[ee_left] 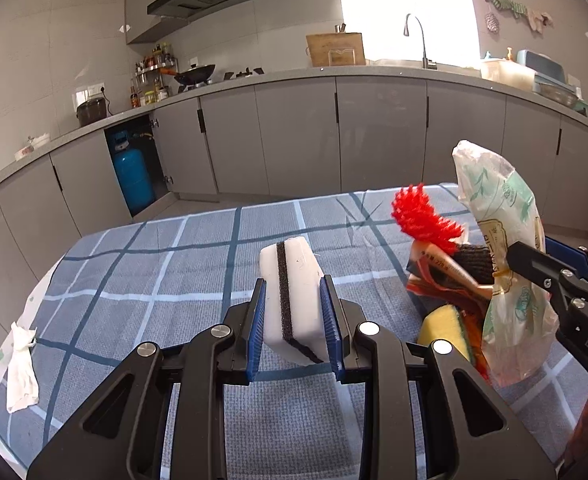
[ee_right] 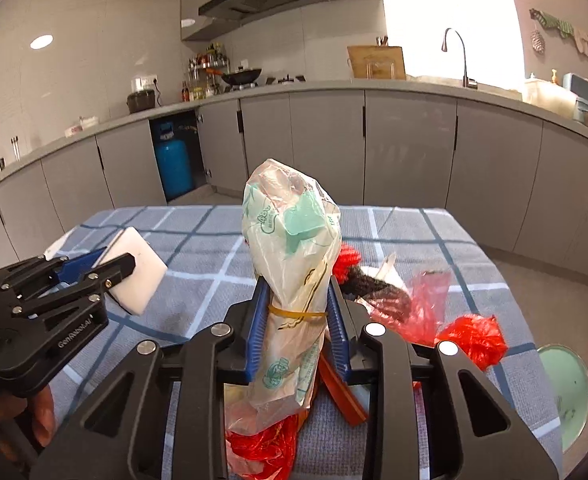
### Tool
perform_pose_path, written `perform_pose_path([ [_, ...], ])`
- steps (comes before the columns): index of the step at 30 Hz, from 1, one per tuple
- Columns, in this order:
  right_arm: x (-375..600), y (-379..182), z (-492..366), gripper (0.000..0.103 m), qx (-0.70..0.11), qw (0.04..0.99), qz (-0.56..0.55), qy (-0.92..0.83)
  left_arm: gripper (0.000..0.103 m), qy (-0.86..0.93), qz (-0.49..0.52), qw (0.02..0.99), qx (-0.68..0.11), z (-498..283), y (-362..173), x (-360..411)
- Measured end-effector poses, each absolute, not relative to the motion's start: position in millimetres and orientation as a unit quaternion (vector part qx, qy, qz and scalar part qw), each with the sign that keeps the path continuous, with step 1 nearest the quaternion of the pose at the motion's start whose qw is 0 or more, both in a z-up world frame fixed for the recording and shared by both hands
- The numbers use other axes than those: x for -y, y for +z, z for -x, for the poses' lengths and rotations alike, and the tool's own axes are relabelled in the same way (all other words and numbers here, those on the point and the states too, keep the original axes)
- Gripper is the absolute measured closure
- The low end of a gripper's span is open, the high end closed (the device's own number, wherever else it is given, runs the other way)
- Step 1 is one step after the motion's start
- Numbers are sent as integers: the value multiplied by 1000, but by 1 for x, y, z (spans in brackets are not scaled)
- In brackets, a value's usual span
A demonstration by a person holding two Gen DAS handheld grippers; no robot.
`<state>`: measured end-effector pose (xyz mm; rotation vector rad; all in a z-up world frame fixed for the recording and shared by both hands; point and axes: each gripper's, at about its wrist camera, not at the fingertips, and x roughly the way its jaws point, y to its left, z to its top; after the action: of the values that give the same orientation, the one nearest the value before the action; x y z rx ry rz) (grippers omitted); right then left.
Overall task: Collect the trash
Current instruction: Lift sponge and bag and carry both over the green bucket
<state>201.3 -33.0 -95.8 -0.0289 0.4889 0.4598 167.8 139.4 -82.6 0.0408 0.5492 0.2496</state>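
Left gripper (ee_left: 296, 320): clamped on rigid white sponge block (ee_left: 294, 300), bare checked cloth ahead. Right gripper (ee_right: 298, 320): clenched on crinkled, banded plastic bag (ee_right: 294, 248); counter (ee_right: 474, 248) edge beyond.

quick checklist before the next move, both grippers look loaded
1. Left gripper clamped on the white sponge: ok.
2. Sponge lifted off the cloth: ok.
3. Right gripper closed on the plastic bag at its rubber band: ok.
4. Bag free of the trash pile: cannot tell, its bottom sits among the pile.
5. Table trash all collected: not ok, a crumpled tissue lies at the cloth's edge.
6. Bin to drop into: cannot tell, none in view.
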Motion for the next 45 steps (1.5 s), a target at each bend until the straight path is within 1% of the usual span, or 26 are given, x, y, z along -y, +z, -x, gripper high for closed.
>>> perform_pose_path([
  [6, 61, -78, -195, 73, -209, 956, -10, 207, 76, 111, -30, 960, -255, -171, -67, -126],
  [15, 110, -67, -195, 73, -198, 966, -33, 162, 76, 54, -59, 970, -232, -186, -49, -71],
  [33, 221, -84, -208, 73, -211, 974, -73, 45, 76, -59, -104, 969, -218, -214, -39, 41],
  [45, 314, -107, -205, 73, -230, 967, -100, -38, 76, -142, -136, 955, -220, -228, -41, 136],
])
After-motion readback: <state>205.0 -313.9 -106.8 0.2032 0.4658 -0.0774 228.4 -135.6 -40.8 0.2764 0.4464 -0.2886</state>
